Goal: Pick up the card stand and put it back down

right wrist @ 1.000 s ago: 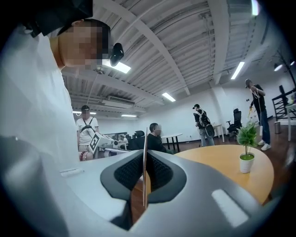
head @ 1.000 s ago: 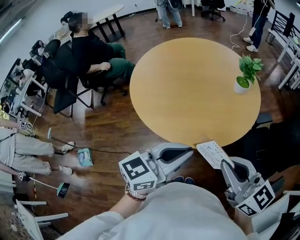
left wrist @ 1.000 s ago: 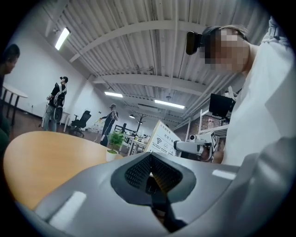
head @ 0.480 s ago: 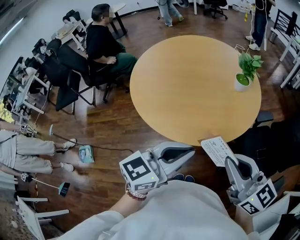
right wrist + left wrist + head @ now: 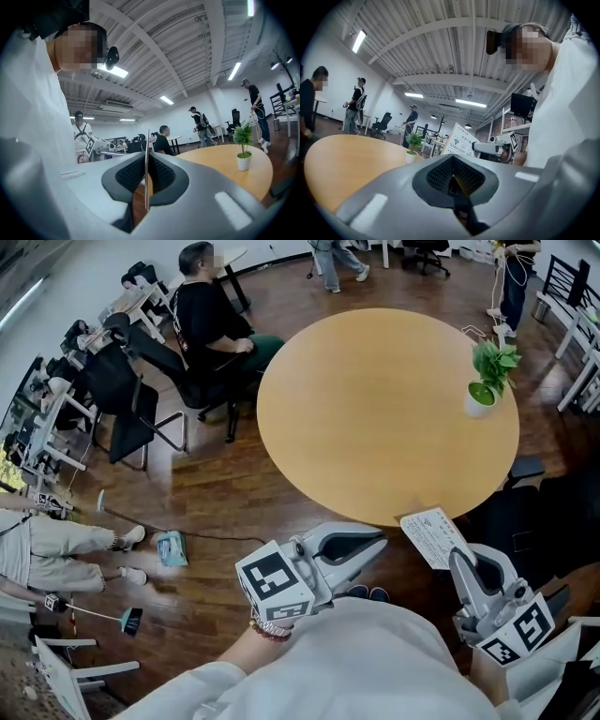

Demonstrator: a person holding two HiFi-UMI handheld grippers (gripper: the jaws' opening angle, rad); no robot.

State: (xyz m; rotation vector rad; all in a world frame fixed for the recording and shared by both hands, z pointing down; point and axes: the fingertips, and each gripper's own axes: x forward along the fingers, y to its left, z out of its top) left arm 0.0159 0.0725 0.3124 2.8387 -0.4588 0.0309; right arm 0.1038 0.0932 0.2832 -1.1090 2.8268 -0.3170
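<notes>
Items on view from my remote station:

- Right tongs (image 5: 457, 562), one: closed on the card stand (image 5: 432, 537), with its sheet edge-on between the pads.
- Left tongs (image 5: 379, 543), one: jaws together with nothing between them. They are held just beside the right pair, over the floor (image 5: 225, 502) at the near side of the worktop (image 5: 375, 409).
- Card stand, one: a white printed sheet, tilted, held at the worktop's near rim. I cannot tell from the head view whether its far corner touches the rim.
- Worktop, one: round and wood-coloured. It carries a single thing, the pot.
- Pot (image 5: 482, 401), one: white, near the worktop's far right edge and well apart from the card stand. It contains one green plant (image 5: 495, 360).
- Seated person (image 5: 211, 320), one: dressed in black, beyond the worktop's left side.
- Black chair (image 5: 131, 404), one: just left of the seated person.
- Standing persons, two: one at the top edge (image 5: 336, 257) and one at the top right corner (image 5: 512, 277), both cut off by the frame.
- Legs in pale trousers (image 5: 52, 549), one pair: at the left edge.
- Teal object (image 5: 172, 548), one: lying on the floor left of the left tongs. It is too small to identify.
</notes>
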